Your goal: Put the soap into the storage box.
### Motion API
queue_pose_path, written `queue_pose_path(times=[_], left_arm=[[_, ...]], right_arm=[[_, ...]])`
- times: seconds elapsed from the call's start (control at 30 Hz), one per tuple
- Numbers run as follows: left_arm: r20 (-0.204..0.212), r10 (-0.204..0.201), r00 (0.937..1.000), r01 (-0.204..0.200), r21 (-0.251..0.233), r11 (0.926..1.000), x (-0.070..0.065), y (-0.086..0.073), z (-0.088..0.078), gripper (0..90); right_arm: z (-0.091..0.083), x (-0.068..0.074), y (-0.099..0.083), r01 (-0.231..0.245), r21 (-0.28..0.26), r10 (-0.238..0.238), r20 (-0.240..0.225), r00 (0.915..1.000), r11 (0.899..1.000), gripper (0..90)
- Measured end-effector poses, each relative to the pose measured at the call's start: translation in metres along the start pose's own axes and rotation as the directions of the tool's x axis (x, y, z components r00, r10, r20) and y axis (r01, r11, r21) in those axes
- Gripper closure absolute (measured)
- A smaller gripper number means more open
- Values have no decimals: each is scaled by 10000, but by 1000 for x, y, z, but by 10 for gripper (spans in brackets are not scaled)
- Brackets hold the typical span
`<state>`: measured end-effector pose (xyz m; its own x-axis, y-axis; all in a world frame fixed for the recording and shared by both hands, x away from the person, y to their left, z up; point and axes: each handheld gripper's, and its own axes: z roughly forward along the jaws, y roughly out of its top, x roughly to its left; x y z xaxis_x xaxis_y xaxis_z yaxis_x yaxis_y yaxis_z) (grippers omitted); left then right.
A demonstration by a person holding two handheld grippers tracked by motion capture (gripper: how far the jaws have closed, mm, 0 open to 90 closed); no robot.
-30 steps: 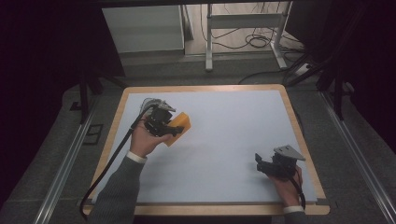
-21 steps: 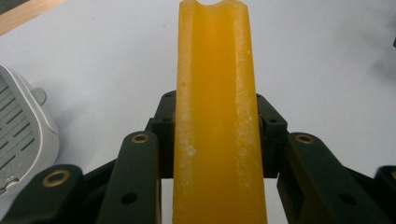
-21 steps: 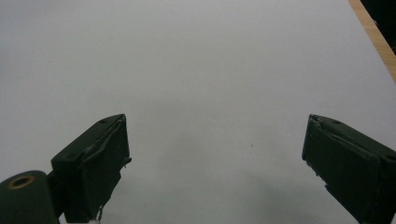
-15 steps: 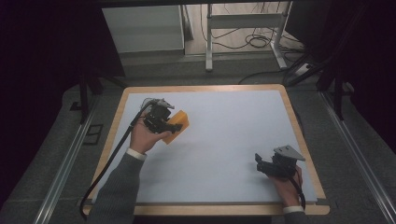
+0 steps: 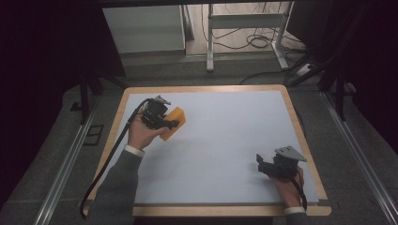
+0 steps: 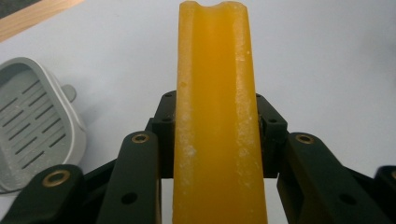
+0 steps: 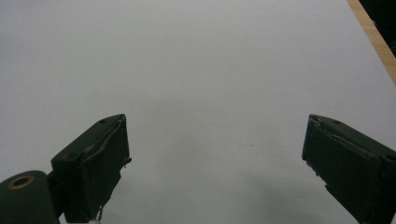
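no text, label, brand or number can be read anywhere

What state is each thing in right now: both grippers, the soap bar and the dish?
Left gripper: shut on the orange soap bar.
Orange soap bar: clamped on edge between the fingers.
Right gripper: open, holding nothing.
Grey soap dish: lying on the table, with nothing in it.

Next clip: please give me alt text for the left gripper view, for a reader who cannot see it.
The left gripper has its two black jaws shut on a long orange-yellow soap-like bar that runs up the middle of the picture. To the left, a grey slotted plastic dish lies on the pale table top, whose wooden edge shows in the corner.
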<state>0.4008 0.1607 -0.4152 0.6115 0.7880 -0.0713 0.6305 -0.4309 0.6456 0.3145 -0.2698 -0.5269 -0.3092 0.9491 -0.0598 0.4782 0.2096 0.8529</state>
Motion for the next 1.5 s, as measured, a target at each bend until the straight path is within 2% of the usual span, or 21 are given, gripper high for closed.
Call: queue_pose_path(times=[0.4, 0.5, 0.77, 0.83, 1.13, 1.3, 1.4, 1.5], left_arm=[[-119, -406, 9991, 405, -57, 9992, 17, 4, -3, 612], [-139, -660, 9977, 659, -101, 9978, 26, 4, -4, 612], [-203, -997, 9948, 994, -172, 9949, 37, 6, -4, 612], [-103, -1064, 9943, 1063, -79, 9943, 40, 6, -3, 612], [-189, -1218, 9924, 1216, -147, 9925, 48, 7, -4, 612], [-243, -1520, 9881, 1512, -314, 9880, 56, 8, -5, 612], [37, -1756, 9844, 1756, -408, 9836, 62, 9, -6, 612], [-146, -1798, 9836, 1790, -438, 9829, 64, 13, -7, 612]], right_arm=[[0, 0, 0, 5, 1, -5, 10, 10000, 10000, 75], [0, 0, 0, 6, -7, -6, 16, 10000, 10000, 75], [0, 0, 0, -7, -3, 7, 22, 10000, 10000, 75], [0, 0, 0, 34, -10, -34, 21, 10000, 10000, 75], [0, 0, 0, -6, -8, 6, 17, 10000, 10000, 75], [0, 0, 0, -2, 0, 2, 27, 10000, 10000, 75], [0, 0, 0, -7, -4, 7, 23, 10000, 10000, 75], [0, 0, 0, -12, -6, 12, 19, 10000, 10000, 75]])
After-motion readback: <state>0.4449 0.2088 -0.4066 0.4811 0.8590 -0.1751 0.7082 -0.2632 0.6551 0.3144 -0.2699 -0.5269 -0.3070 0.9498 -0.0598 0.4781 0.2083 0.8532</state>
